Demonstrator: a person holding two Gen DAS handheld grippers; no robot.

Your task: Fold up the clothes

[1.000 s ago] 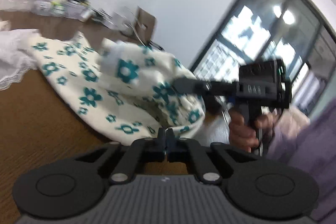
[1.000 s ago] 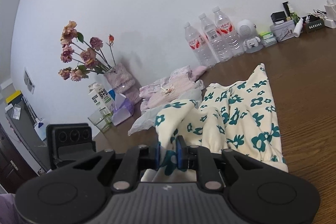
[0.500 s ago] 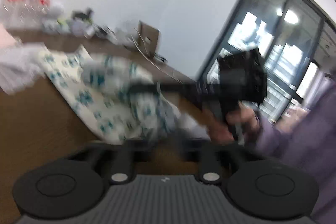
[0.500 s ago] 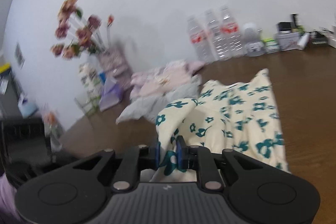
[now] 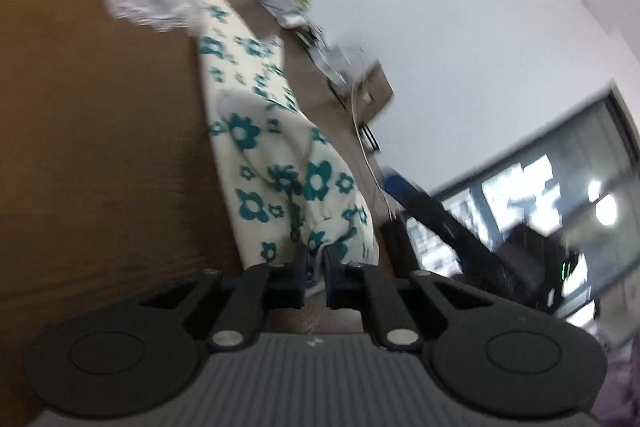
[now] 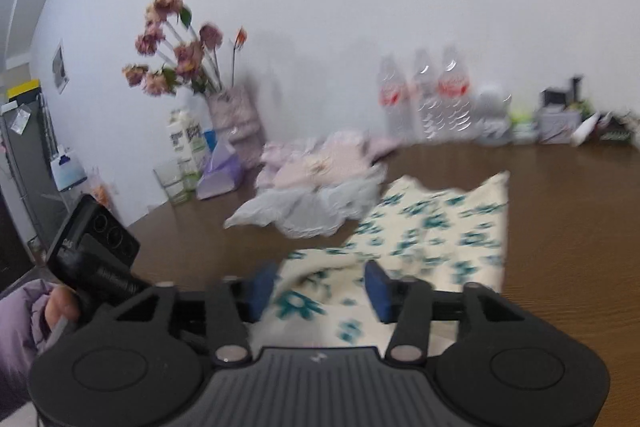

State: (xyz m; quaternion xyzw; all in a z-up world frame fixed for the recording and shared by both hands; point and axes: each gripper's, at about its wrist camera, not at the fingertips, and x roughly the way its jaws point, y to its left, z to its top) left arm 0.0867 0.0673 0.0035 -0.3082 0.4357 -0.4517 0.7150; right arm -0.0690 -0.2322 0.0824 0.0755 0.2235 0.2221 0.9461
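With the garment (image 6: 436, 227) lying on the table (image 6: 560, 187), the left gripper (image 5: 316, 263) closing narrowly on its hem and the right gripper (image 6: 320, 283) opening over it, the fold could slump.

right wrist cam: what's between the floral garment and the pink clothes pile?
A crumpled white lacy garment, touching both the floral garment and the pink clothes pile.

Cream garment (image 6: 436, 231) bears teal flowers on the brown table (image 6: 568, 187).
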